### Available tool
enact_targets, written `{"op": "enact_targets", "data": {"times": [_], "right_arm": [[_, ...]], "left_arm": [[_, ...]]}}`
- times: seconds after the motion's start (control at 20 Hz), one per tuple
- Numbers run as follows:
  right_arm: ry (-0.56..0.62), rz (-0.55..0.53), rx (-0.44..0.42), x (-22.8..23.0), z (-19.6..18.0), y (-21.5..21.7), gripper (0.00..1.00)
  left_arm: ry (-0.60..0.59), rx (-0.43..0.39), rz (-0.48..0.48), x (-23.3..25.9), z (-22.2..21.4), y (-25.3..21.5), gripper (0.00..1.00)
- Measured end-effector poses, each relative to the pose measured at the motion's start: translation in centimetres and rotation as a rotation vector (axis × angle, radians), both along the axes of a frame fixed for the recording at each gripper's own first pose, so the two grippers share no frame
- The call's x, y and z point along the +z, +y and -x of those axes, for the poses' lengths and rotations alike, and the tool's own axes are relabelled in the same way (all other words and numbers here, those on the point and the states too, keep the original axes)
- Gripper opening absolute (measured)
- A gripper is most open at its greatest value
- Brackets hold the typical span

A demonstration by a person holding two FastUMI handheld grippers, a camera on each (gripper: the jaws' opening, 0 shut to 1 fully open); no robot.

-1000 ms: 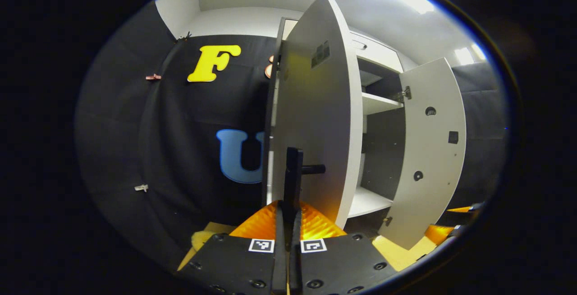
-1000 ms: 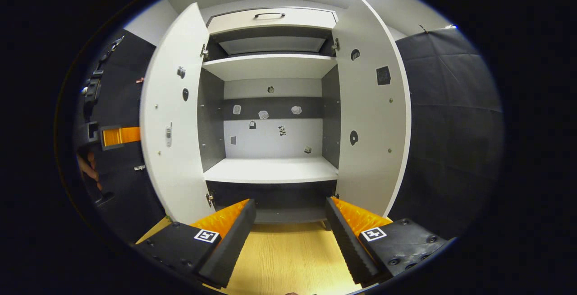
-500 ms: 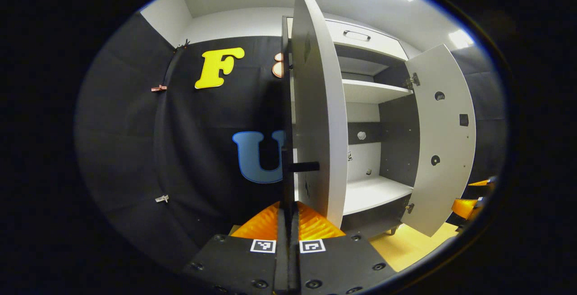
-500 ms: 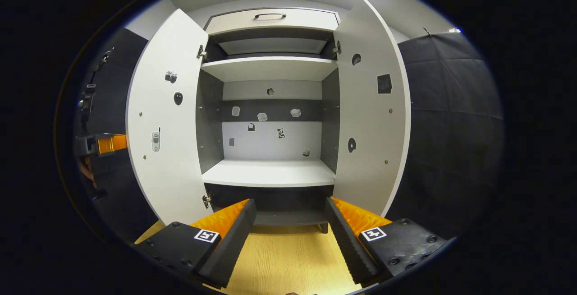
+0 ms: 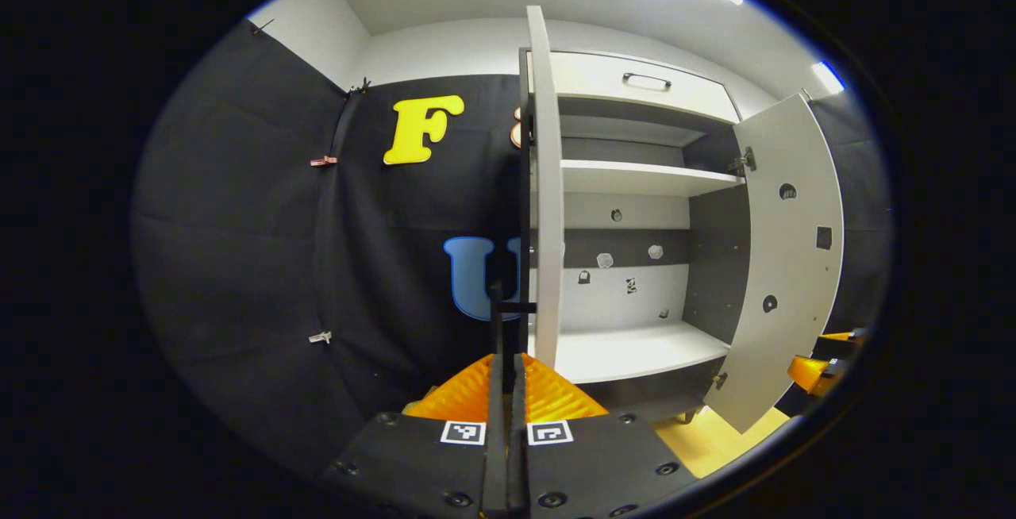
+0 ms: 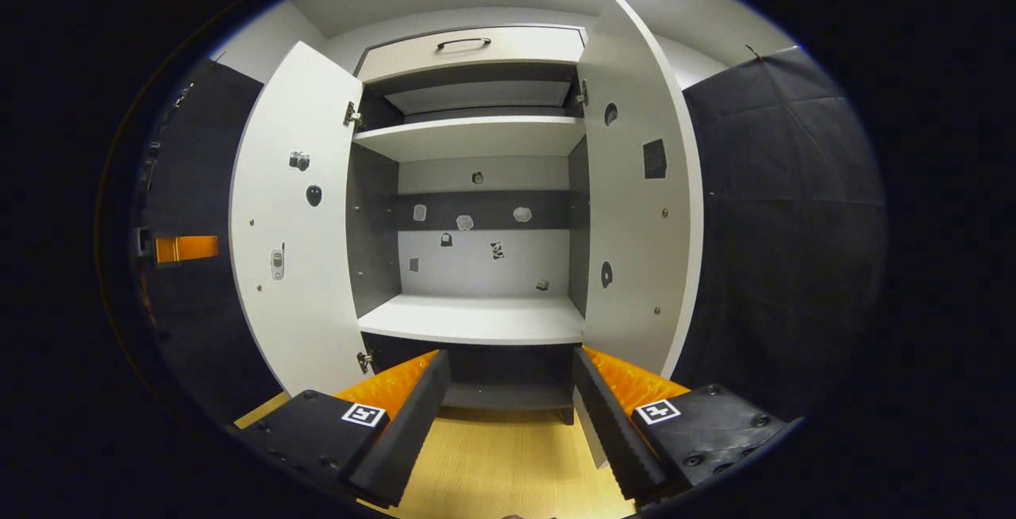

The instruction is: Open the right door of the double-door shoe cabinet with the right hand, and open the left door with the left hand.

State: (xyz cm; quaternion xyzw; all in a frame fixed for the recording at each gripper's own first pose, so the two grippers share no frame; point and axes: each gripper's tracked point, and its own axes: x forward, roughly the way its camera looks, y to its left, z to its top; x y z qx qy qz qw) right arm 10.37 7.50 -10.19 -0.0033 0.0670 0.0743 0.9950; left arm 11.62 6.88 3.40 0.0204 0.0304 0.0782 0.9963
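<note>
The white shoe cabinet stands with both doors swung wide. In the left gripper view the left door appears edge-on, and its dark bar handle runs down into my left gripper, which is shut on it. The right door hangs open farther right. From the right gripper view I see the inner faces of the left door and right door. My right gripper is open in front of the cabinet's base, holding nothing. The left gripper peeks out beyond the left door.
Inside are a lower shelf and an upper shelf, both bare, with small stickers on the back panel. A drawer with a handle tops the cabinet. Yellow wood floor lies below. Black cloth walls flank both sides.
The left door has swung farther open with my left gripper on its handle, turning from angled to edge-on. The right gripper has stayed open and shifted only slightly.
</note>
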Motion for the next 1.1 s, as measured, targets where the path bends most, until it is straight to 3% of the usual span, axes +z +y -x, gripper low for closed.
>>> {"op": "enact_targets", "data": {"times": [0.2,0.3,0.55,0.7,0.75,1.1], "right_arm": [[-0.012,-0.016,0.038,0.4,0.0,-0.4,0.98],[-0.008,-0.049,0.054,0.6,0.1,-0.3,0.98],[-0.012,-0.082,0.053,1.1,0.0,-0.6,0.99],[-0.029,-0.092,0.047,1.3,-0.4,-0.6,0.99],[-0.022,-0.092,0.041,1.1,-0.4,-0.6,0.99],[-0.03,-0.103,0.014,1.1,0.2,-0.6,0.98]], "left_arm": [[-0.015,0.002,0.036,-0.5,1.0,-6.4,0.06],[-0.016,-0.009,0.083,-0.9,1.4,-9.8,0.13],[-0.004,-0.003,0.037,-1.9,2.1,-14.0,0.63],[0.002,-0.013,0.067,-2.5,2.0,-15.2,0.83],[0.001,-0.023,0.071,-2.8,2.0,-15.3,0.95],[-0.017,-0.002,0.006,-3.2,3.1,-12.6,0.98]]}}
